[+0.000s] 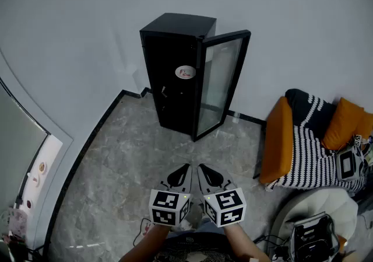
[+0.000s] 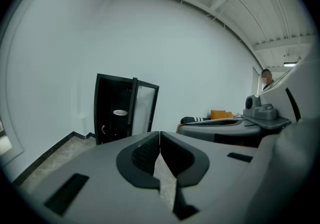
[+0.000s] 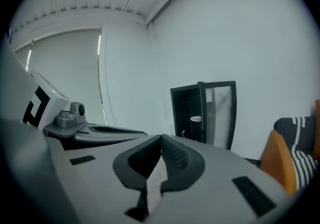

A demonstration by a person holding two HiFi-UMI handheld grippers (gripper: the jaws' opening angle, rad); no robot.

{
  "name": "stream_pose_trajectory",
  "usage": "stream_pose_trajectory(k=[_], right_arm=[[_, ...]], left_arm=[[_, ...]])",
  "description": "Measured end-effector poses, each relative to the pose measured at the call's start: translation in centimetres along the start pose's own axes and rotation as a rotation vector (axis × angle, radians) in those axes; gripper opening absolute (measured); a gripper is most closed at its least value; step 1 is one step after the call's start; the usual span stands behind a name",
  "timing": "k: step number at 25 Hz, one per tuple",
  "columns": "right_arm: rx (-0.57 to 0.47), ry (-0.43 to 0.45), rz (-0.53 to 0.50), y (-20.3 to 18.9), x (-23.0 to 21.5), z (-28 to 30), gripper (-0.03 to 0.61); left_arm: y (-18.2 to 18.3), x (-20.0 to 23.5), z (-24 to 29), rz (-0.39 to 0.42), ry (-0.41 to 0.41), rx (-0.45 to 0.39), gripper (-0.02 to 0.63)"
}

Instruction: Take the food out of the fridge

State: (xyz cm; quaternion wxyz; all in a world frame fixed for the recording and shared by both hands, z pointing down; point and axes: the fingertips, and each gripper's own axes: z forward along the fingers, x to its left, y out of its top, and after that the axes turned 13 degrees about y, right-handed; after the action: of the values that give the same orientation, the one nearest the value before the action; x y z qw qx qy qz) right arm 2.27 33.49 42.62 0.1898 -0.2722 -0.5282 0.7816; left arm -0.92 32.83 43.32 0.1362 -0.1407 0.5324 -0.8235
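Head view: fridge (image 1: 172,74) open, left tongs (image 1: 186,167) closed.

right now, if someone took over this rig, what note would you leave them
Left gripper: jaws shut, empty.
Right gripper: jaws shut, empty. Both are held side by side, well short of the fridge.
Fridge: against the wall, glass door open. A white round item with a red mark shows inside; whether it is food can't be told.
Done: door open; no food in either gripper.
Left: move up, open the jaws, take the food out.
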Motion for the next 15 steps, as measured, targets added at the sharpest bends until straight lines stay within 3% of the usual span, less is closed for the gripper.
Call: stream_pose_trajectory(k=[15], right_arm=[[-0.008, -0.008, 0.011, 0.5, -0.6, 2.7, 0.022]], left_arm=[[0.4, 2.2, 1.7, -0.012, -0.021, 0.008, 0.017]])
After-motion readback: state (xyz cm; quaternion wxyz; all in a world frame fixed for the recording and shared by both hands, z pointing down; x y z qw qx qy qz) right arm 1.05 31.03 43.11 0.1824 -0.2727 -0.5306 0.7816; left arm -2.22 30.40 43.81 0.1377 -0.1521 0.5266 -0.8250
